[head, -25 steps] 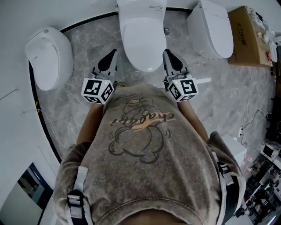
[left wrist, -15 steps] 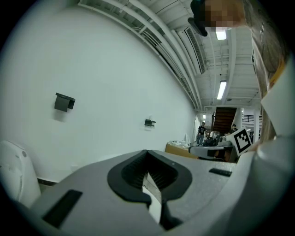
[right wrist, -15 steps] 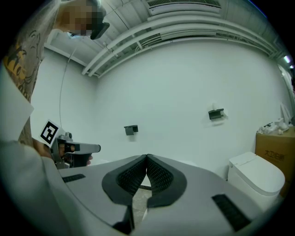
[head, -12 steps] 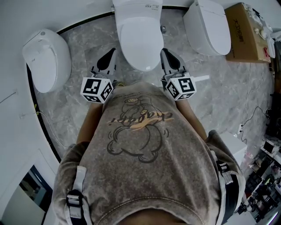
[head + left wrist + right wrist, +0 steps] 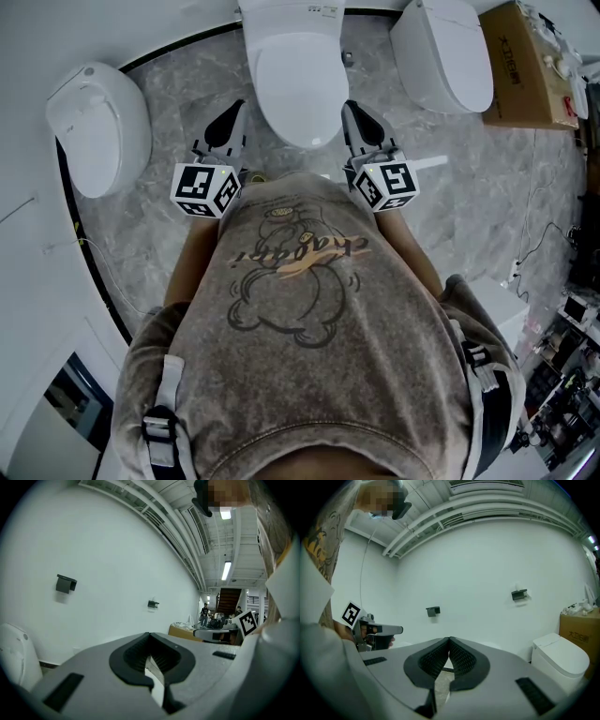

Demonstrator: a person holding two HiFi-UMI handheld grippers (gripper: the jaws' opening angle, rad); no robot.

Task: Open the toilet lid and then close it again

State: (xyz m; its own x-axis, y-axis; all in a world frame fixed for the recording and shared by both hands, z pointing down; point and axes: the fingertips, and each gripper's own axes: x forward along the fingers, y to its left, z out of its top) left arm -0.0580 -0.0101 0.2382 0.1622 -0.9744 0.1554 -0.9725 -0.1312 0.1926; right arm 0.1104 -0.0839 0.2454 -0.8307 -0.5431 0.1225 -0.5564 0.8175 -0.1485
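The middle toilet (image 5: 294,82) stands in front of me with its white lid down. My left gripper (image 5: 234,109) hangs beside the bowl's left flank, apart from it, jaws shut on nothing. On the right flank my right gripper (image 5: 351,109) mirrors it, also shut and empty. In the left gripper view the left gripper (image 5: 150,634) points at the white wall with its tips together. The right gripper (image 5: 449,640) shows the same in the right gripper view, and the left gripper (image 5: 377,631) appears there at the left.
A second toilet (image 5: 99,127) sits at the left, and a third toilet (image 5: 442,58) at the right with a cardboard box (image 5: 527,67) beyond it. Grey marble floor (image 5: 169,103) surrounds them. Cables (image 5: 539,248) and equipment lie at the right edge.
The head view has shifted a little, so the toilets sit slightly further left. Both grippers stay shut beside the middle toilet, and the lid remains down.
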